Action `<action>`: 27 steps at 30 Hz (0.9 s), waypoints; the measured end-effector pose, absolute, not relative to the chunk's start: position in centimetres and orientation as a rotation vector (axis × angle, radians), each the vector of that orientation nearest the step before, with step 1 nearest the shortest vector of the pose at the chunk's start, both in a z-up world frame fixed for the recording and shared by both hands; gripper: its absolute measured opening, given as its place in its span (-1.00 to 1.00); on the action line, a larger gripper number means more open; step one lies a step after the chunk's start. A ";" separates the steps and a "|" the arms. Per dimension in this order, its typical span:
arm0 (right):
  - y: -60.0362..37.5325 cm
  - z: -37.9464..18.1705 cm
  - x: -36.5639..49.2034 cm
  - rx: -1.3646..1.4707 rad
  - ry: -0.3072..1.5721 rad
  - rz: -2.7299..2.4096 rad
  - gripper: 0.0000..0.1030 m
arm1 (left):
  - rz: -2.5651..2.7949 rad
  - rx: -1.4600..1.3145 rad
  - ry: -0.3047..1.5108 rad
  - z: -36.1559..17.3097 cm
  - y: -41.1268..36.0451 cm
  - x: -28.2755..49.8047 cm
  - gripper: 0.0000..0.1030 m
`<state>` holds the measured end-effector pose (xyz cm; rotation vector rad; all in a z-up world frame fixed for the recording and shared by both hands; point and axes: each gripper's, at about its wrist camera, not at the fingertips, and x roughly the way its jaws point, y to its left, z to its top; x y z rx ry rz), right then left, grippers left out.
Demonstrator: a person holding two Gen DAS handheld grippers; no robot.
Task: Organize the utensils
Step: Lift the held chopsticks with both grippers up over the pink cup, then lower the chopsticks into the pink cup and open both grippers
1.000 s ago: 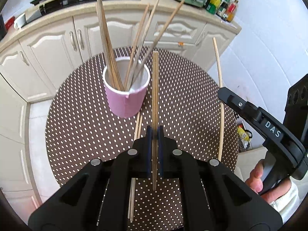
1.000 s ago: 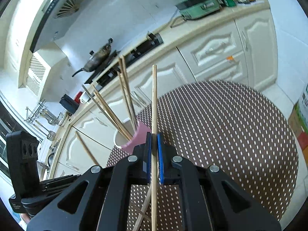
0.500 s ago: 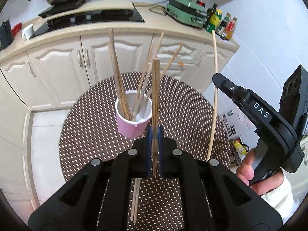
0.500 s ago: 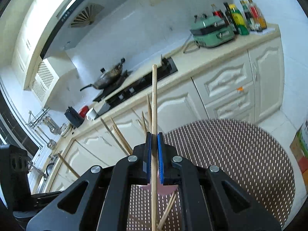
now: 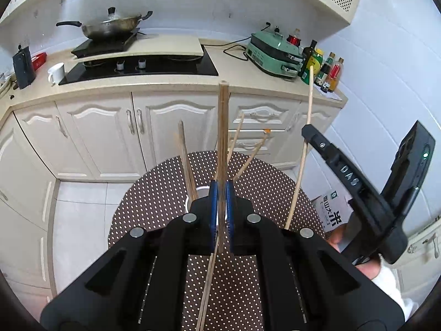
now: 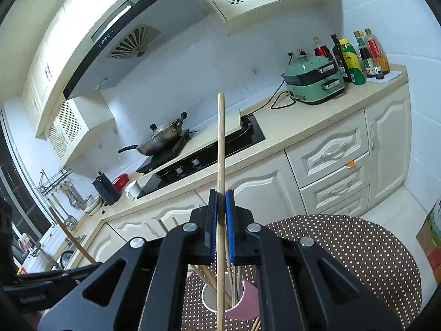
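My left gripper [image 5: 221,191] is shut on a square-ended wooden chopstick [image 5: 222,127], held upright above the round dotted table [image 5: 154,193]. The pink cup [image 5: 189,202] is mostly hidden behind its fingers, with only the rim and several chopsticks [image 5: 184,160] showing. At the right, my right gripper [image 5: 306,132] is shut on a pale round chopstick [image 5: 310,96]. In the right wrist view that gripper [image 6: 221,196] clamps the pale chopstick [image 6: 221,143] above the pink cup [image 6: 249,300]. The left gripper [image 6: 95,265] and its chopstick [image 6: 71,240] show at lower left.
Two loose chopsticks [image 5: 207,281] lie on the table below my left gripper. Behind the table runs a cream kitchen counter [image 5: 171,82] with a hob, a wok [image 5: 110,26], a white mug [image 5: 56,73], a green appliance [image 5: 273,52] and bottles [image 5: 322,66]. A printed box [image 5: 330,207] stands on the floor.
Both grippers have risen with their chopsticks still clamped. The cup and table have dropped low in both views, and the counter and wall now fill the upper part.
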<state>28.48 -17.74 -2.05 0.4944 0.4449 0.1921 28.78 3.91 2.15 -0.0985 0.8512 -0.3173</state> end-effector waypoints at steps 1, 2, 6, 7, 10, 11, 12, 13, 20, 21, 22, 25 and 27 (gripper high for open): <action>-17.6 -2.0 28.7 0.495 0.439 0.197 -0.90 | -0.315 -0.098 0.850 2.4 4.1 28.9 -0.88; -17.4 -1.9 28.9 0.493 0.434 0.195 -0.90 | -0.307 -0.096 0.846 2.6 4.2 29.1 -0.88; -16.7 -1.7 29.6 0.476 0.414 0.198 -0.90 | -0.287 -0.098 0.823 3.6 4.7 30.0 -0.88; -16.5 -1.7 29.8 0.473 0.411 0.200 -0.90 | -0.281 -0.099 0.815 3.8 4.8 30.3 -0.88; -16.0 -1.8 30.5 0.471 0.402 0.194 -0.90 | -0.271 -0.099 0.809 4.0 4.9 31.1 -0.88; -15.9 -1.9 30.6 0.469 0.401 0.184 -0.90 | -0.272 -0.103 0.809 4.0 4.9 31.3 -0.88; -15.7 -1.9 30.7 0.468 0.389 0.164 -0.90 | -0.271 -0.104 0.811 3.9 4.9 31.5 -0.88; -15.7 -1.9 30.8 0.469 0.378 0.165 -0.90 | -0.271 -0.105 0.814 3.7 4.8 31.8 -0.88; -14.1 -3.9 32.6 0.439 0.400 0.171 -0.91 | -0.250 -0.105 0.856 1.6 5.0 33.8 -0.87; -14.0 -4.2 32.8 0.437 0.405 0.171 -0.90 | -0.246 -0.108 0.864 1.2 5.1 34.2 -0.87; -13.8 -4.7 33.1 0.439 0.413 0.176 -0.90 | -0.243 -0.110 0.871 0.9 5.2 34.5 -0.87; -13.3 -6.2 33.5 0.432 0.433 0.178 -0.90 | -0.233 -0.111 0.896 -0.4 5.4 35.6 -0.87; -12.9 -7.0 33.7 0.422 0.442 0.182 -0.90 | -0.227 -0.109 0.910 -1.1 5.5 36.0 -0.87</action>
